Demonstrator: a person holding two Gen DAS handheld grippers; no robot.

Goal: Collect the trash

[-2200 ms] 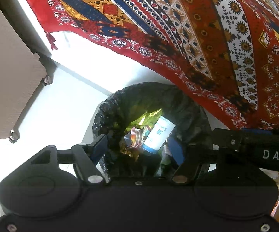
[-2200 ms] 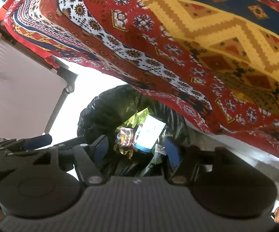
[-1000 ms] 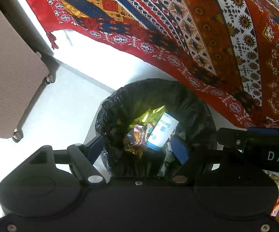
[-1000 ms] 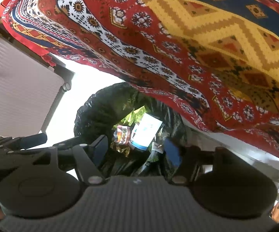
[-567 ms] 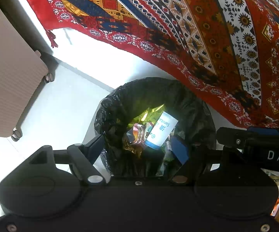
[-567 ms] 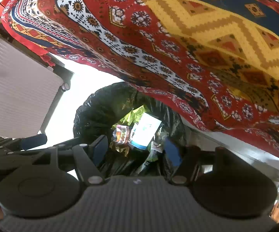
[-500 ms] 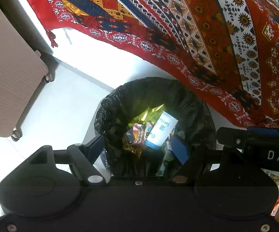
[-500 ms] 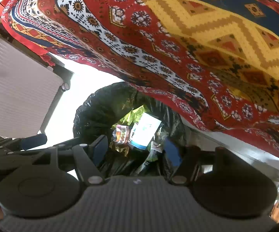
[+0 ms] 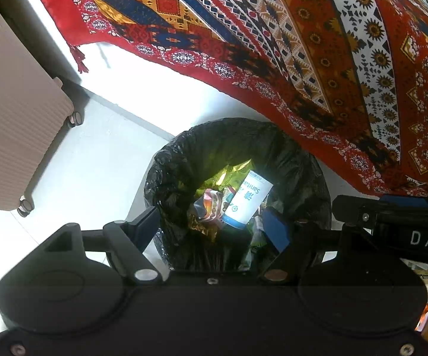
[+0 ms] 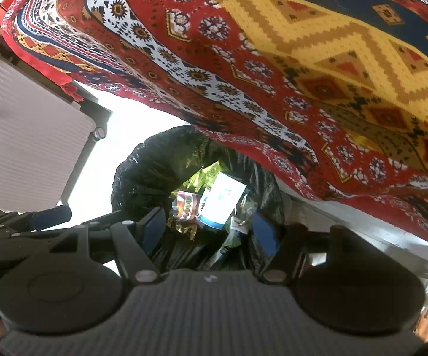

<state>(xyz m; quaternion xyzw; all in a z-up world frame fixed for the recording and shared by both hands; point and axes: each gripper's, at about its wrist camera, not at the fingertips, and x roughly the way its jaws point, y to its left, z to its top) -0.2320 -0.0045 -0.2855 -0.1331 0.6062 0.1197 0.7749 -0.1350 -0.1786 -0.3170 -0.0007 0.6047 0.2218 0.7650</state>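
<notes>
A bin lined with a black trash bag (image 9: 184, 160) stands on the pale floor (image 9: 95, 160), its far right rim tucked under the hanging edge of a red patterned cloth (image 9: 317, 44); inside lie a white tube with blue print (image 9: 248, 198), crumpled colourful wrappers (image 9: 211, 204) to its left and yellow-green foil (image 9: 225, 172) behind it; a ribbed beige suitcase (image 9: 15, 118) on wheels stands far left. The left gripper (image 9: 214, 227) hangs above the bin's mouth, fingers well apart and empty, the tube seen between them, lower down; the right gripper (image 10: 209, 228) hangs likewise over the same bag, fingers spread, gripping nothing, the tube apart from both.
</notes>
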